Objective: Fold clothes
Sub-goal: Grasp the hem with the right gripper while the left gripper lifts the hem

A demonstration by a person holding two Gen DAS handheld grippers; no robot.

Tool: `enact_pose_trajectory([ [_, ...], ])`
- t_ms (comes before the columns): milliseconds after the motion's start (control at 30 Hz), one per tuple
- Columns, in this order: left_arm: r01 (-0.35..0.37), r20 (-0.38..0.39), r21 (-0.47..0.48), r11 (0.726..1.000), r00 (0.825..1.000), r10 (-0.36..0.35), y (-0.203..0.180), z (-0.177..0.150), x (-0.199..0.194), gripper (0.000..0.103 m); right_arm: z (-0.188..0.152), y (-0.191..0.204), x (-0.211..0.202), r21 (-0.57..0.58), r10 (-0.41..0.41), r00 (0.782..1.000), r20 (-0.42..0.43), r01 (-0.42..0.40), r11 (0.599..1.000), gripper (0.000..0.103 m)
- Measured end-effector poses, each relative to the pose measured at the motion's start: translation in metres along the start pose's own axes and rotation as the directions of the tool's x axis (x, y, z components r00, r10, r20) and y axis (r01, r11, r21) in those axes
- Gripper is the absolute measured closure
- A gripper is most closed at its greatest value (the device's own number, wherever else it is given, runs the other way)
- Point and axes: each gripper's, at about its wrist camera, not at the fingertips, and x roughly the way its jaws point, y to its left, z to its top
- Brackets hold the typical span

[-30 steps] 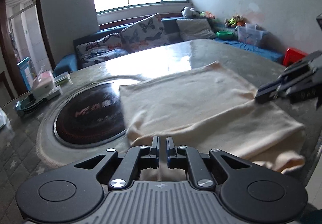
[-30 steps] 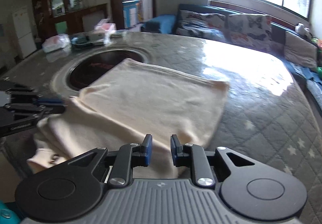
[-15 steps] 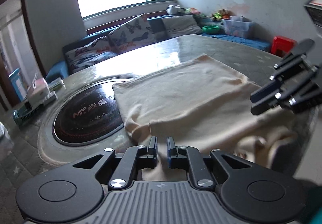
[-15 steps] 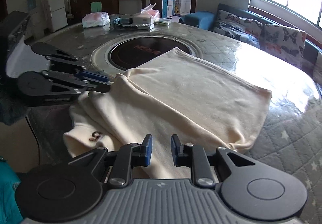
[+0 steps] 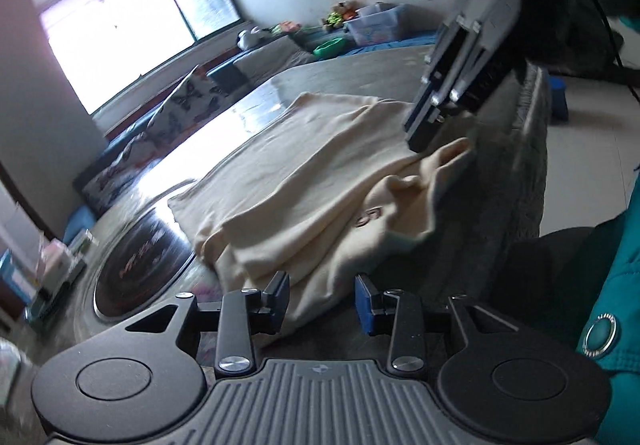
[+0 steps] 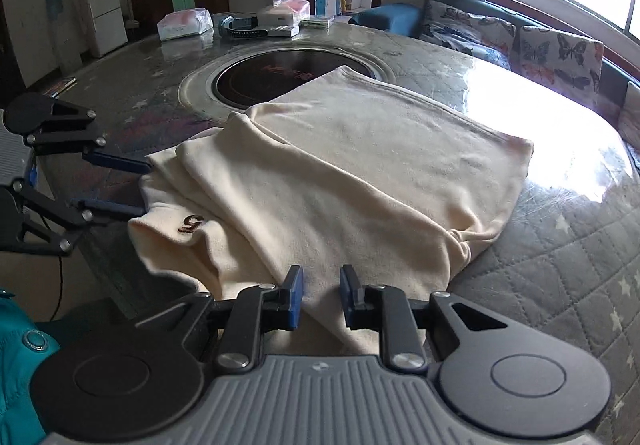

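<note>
Up close, the only writing I could read was a brown "5"-like mark [image 6: 191,223] stitched on the cream garment [image 6: 360,165], near its bunched front corner. The red lettering on the round black glass plate [image 6: 280,79] set into the table [image 6: 560,245] was too blurred to make out, and so were the labels on the boxes [image 6: 280,15] at the far edge. The garment lay folded on the table, its near edge draping over the rim. My left tongs [image 5: 322,297] stood spread apart, gripping nothing, beside the garment's corner. My right tongs [image 6: 321,295] had a gap between the jaws too, with cloth beneath them, though their own body hid the hem below.
</note>
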Motion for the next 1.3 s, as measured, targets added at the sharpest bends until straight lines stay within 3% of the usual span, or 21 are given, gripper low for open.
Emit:
enact_pose_trajectory([
  [133, 0.014, 0.03, 0.015, 1.0, 0.999, -0.014, -0.005, 0.005, 0.008, 0.066, 0.0, 0.0, -0.008, -0.016, -0.011, 1.0, 0.006, 0.011, 1.0, 0.076],
  [333, 0.029, 0.055, -0.052, 0.998, 0.998, -0.026, 0.001, 0.013, 0.014, 0.089, -0.007, 0.007, -0.024, -0.1, -0.043, 0.999, -0.002, 0.042, 0.994, 0.069],
  [600, 0.032, 0.07, -0.193, 0.981, 0.997, -0.019, 0.031, 0.034, 0.024, 0.091, -0.025, 0.026, -0.036, -0.275, -0.024, 1.0, -0.005, 0.022, 0.961, 0.053],
  [800, 0.04, 0.066, -0.226, 0.973, 0.997, -0.026, 0.042, 0.04, 0.029, 0.091, -0.027, 0.04, -0.014, -0.35, -0.063, 0.996, 0.058, 0.079, 0.933, 0.052],
  [900, 0.041, 0.059, -0.224, 0.974, 0.998, -0.029, 0.041, 0.038, 0.028, 0.091, -0.024, 0.038, -0.002, -0.348, -0.069, 0.996, 0.063, 0.087, 0.933, 0.063],
  [1000, 0.03, 0.052, -0.2, 0.979, 0.998, -0.02, 0.034, 0.03, 0.022, 0.088, -0.017, 0.034, 0.004, -0.334, -0.069, 0.996, 0.05, 0.082, 0.939, 0.087],
  [1300, -0.041, 0.033, -0.143, 0.989, 0.998, 0.046, 0.019, 0.009, 0.01, 0.08, 0.009, 0.013, -0.005, -0.172, -0.035, 0.997, 0.075, 0.047, 0.984, 0.093],
])
